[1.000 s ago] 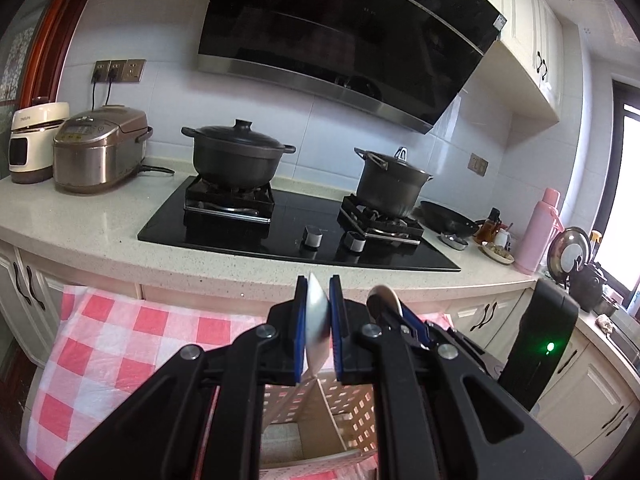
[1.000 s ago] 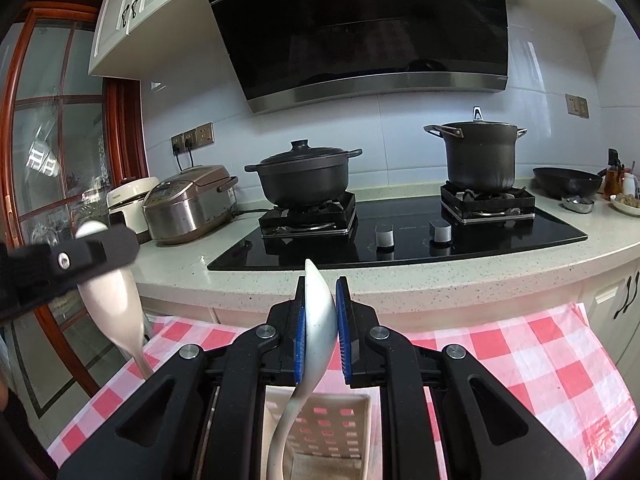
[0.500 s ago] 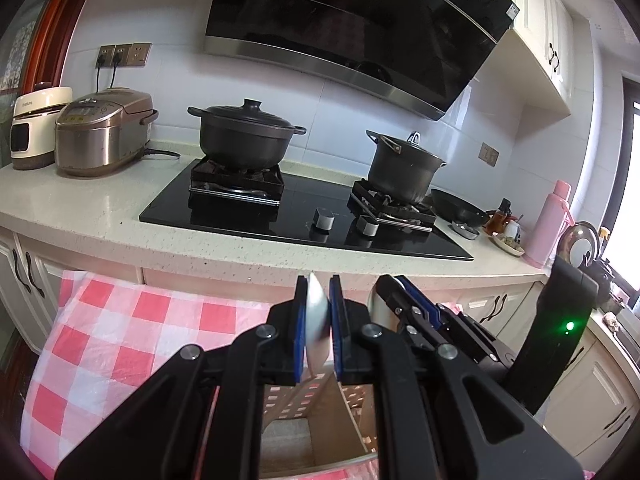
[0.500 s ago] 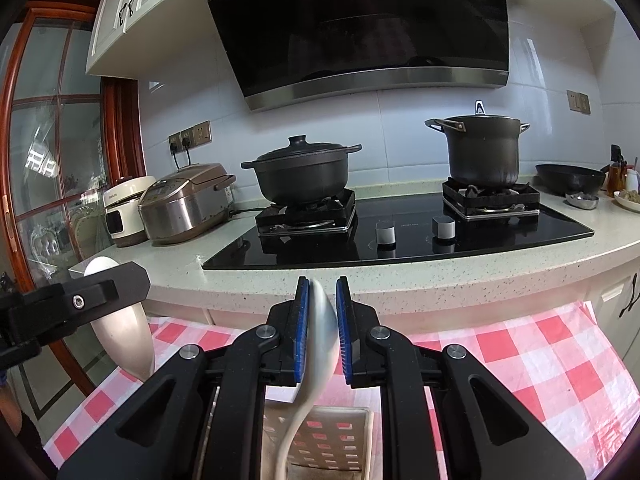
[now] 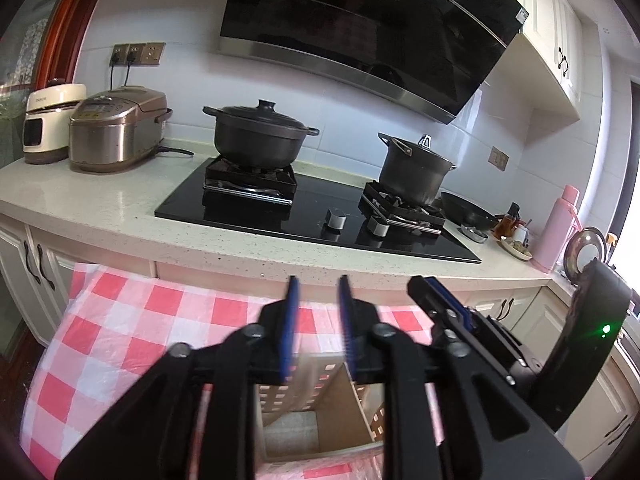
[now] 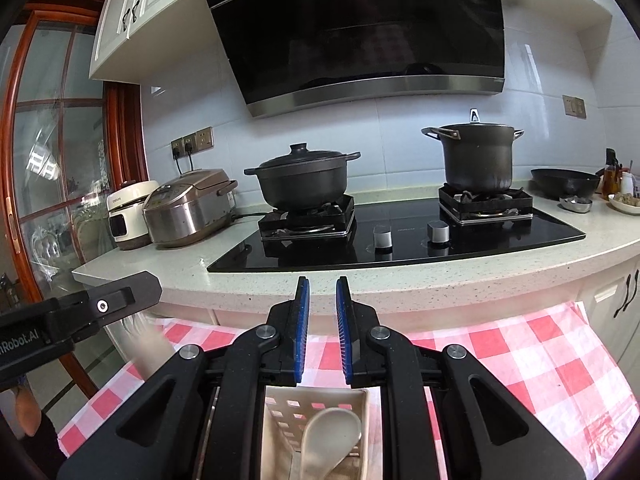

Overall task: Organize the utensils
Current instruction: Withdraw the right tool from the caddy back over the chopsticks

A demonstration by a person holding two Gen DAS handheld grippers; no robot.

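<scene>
Both spoons have left the jaws since the earlier frames: each gripper was pinching a white spoon then, and now both stand spread with nothing between the blue pads.

Right gripper (image 6: 322, 330), centre of the right wrist view: jaws apart, empty. One white spoon (image 6: 330, 438) lies bowl-up inside the white perforated holder (image 6: 280, 420) at bottom centre, directly below the pads.

Left gripper (image 5: 318, 328), centre of the left wrist view: jaws apart, empty. Below it, a second compartment of the holder (image 5: 320, 408), with a cardboard-coloured divider. A pale blurred streak by the left pad may be the second spoon falling; in the right wrist view a pale blur (image 6: 146, 346) sits under the left gripper at lower left. Cannot tell whether it lands inside.

Risks (judgement):
- The second spoon may clip the rim and drop onto the checked cloth (image 5: 132, 332) if the release was off-centre.
- A gripper could knock the light holder over when it pulls away.
- The two grippers are near each other and could collide.

Counts, largest first:
- pots on hob: 2
- grippers: 2
- holder: 1
- spoons clearly seen: 1, plus 1 blur
</scene>
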